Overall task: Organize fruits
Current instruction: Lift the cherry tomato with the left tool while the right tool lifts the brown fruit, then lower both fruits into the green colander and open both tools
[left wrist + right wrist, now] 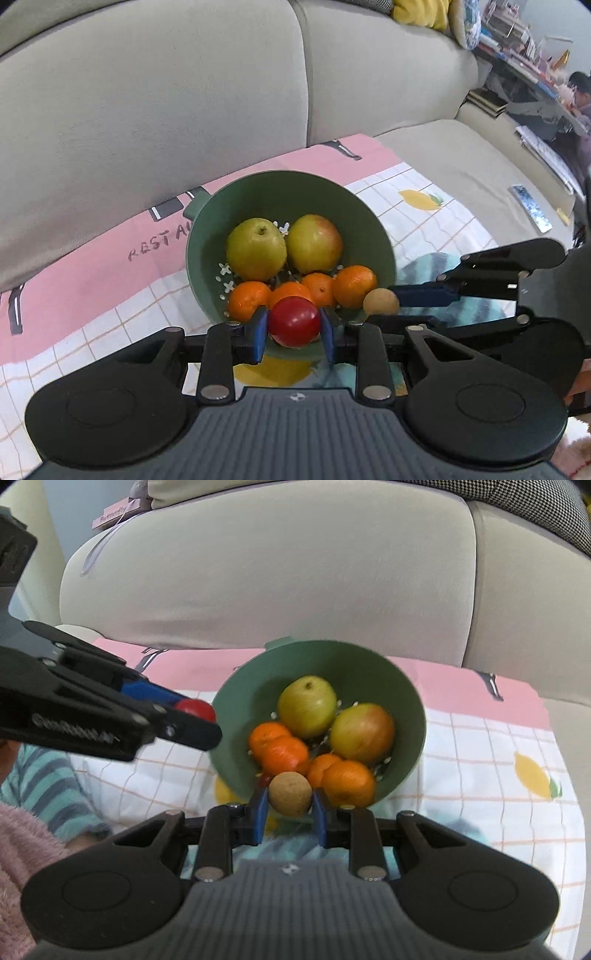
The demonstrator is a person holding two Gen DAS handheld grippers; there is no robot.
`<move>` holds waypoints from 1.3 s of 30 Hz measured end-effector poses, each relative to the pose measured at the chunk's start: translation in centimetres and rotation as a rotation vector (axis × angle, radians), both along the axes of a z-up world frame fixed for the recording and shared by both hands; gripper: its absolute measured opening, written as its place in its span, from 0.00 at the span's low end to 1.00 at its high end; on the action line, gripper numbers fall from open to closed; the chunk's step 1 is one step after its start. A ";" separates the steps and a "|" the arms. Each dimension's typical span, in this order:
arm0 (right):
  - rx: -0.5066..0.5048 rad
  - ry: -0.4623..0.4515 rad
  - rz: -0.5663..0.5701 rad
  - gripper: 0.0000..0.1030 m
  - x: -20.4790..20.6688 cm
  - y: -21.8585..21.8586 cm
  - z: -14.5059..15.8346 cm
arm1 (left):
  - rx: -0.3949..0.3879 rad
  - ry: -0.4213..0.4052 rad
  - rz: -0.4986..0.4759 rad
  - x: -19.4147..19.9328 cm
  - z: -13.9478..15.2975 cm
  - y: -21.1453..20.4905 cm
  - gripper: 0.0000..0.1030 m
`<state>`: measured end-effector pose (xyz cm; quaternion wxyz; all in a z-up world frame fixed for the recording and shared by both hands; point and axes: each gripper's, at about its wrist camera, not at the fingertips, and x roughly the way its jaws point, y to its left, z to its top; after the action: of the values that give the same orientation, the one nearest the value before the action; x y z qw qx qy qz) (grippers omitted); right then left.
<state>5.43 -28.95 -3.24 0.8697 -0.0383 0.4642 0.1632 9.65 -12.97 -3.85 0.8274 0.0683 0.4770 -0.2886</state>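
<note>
A green bowl (354,206) (406,686) stands on a patterned cloth and holds two yellow-green apples (256,248) (306,706) and several oranges (354,286) (347,782). My left gripper (294,326) is shut on a small red fruit (294,321), held over the bowl's near rim. My right gripper (290,800) is shut on a small tan round fruit (290,793), also at the near rim. In the left wrist view the right gripper (384,301) comes in from the right with the tan fruit (381,302). In the right wrist view the left gripper (195,716) enters from the left with the red fruit (197,709).
The cloth (92,258) (498,746), pink with a white grid and lemon prints, lies on a beige sofa seat. Sofa back cushions (166,103) (277,572) rise right behind the bowl. A person's striped sleeve (48,790) and pink fluffy fabric (22,849) sit at the lower left.
</note>
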 end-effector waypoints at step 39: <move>0.141 0.151 -0.103 0.23 9.3 -0.6 -5.2 | 0.186 0.033 -0.058 6.6 -6.1 -2.2 0.35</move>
<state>14.75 -29.56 -8.46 0.8401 0.0594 0.5171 0.1528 16.23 -15.14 -9.99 0.8008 0.1537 0.5132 -0.2678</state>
